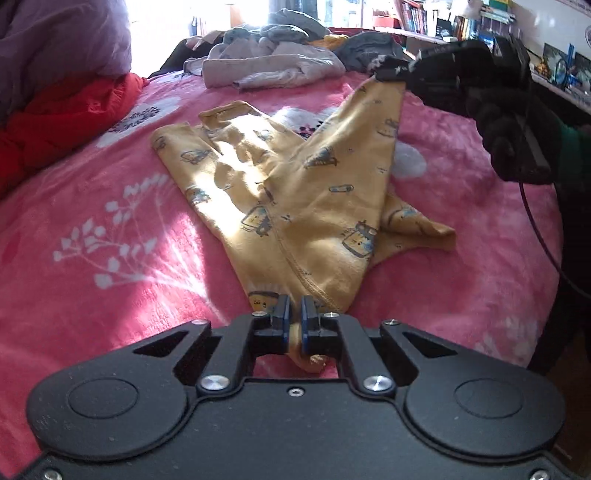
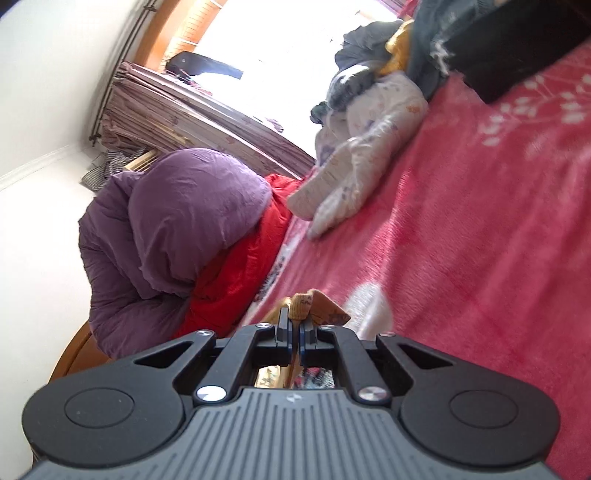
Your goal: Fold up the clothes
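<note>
A yellow printed child's garment [image 1: 288, 192] lies on the pink blanket [image 1: 110, 229]. My left gripper [image 1: 295, 314] is shut on its near corner, low over the blanket. My right gripper [image 1: 391, 72], seen from the left wrist view at the upper right, is shut on the far corner and holds it raised, so the cloth rises in a peak. In the right wrist view my right gripper [image 2: 295, 332] pinches a yellow bunch of the garment [image 2: 310, 306] between its blue pads.
A pile of unfolded grey, white and dark clothes [image 1: 273, 55] lies at the far end of the bed. A purple duvet [image 2: 173, 229] and a red one [image 1: 55, 122] lie at the left. Bookshelves [image 1: 443, 22] stand at the back right.
</note>
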{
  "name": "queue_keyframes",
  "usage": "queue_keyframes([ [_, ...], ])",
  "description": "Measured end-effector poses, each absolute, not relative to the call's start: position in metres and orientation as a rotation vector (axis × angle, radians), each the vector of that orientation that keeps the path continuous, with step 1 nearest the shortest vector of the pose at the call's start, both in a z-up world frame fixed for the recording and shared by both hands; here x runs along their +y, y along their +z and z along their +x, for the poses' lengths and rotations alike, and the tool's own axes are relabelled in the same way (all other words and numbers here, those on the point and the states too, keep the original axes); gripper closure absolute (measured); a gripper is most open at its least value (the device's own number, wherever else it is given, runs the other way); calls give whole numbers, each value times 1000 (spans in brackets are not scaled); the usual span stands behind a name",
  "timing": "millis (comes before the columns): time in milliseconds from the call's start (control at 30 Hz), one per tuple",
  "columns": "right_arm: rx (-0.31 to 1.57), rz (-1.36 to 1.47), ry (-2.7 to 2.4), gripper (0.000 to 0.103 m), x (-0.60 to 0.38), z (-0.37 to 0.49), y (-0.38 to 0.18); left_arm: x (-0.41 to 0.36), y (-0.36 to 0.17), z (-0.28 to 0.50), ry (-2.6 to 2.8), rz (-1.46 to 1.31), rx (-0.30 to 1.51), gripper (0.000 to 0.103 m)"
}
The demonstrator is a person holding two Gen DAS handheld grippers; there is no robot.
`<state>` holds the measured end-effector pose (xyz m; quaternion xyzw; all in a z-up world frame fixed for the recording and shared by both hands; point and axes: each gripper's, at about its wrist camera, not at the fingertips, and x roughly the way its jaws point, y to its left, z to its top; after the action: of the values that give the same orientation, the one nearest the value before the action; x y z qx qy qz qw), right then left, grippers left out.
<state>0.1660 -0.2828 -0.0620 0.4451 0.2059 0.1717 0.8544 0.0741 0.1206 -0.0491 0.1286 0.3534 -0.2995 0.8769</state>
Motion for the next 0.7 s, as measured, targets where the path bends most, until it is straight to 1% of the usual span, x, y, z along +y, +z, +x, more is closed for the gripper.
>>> queue_keyframes([
  [133, 443, 931, 355, 95, -283, 168, -62, 132, -38, 78, -620, 174, 692, 101],
  [233, 506, 927, 309, 95, -283, 170, -73, 124, -48, 85, -636, 214, 764, 101],
  [267, 521, 926, 297, 95, -283, 171, -75, 122, -48, 85, -643, 230, 763, 101],
  [300, 536, 925, 286, 95, -283, 171, -78, 121, -46, 84, -644, 235, 751, 101],
  [400, 582, 920, 250, 94, -283, 174, -86, 131, -33, 93, -609, 132, 689, 100],
  [433, 597, 919, 238, 93, -283, 174, -89, 135, -31, 99, -584, 98, 671, 100],
  [500, 616, 917, 236, 81, -281, 176, -92, 138, -29, 114, -546, 41, 652, 100],
  [567, 625, 916, 237, 76, -278, 177, -93, 133, -37, 130, -529, 46, 681, 100],
  [633, 629, 912, 238, 76, -277, 177, -94, 131, -52, 147, -481, 39, 797, 100],
  [700, 630, 914, 238, 76, -278, 176, -94, 143, -47, 151, -476, -75, 812, 100],
])
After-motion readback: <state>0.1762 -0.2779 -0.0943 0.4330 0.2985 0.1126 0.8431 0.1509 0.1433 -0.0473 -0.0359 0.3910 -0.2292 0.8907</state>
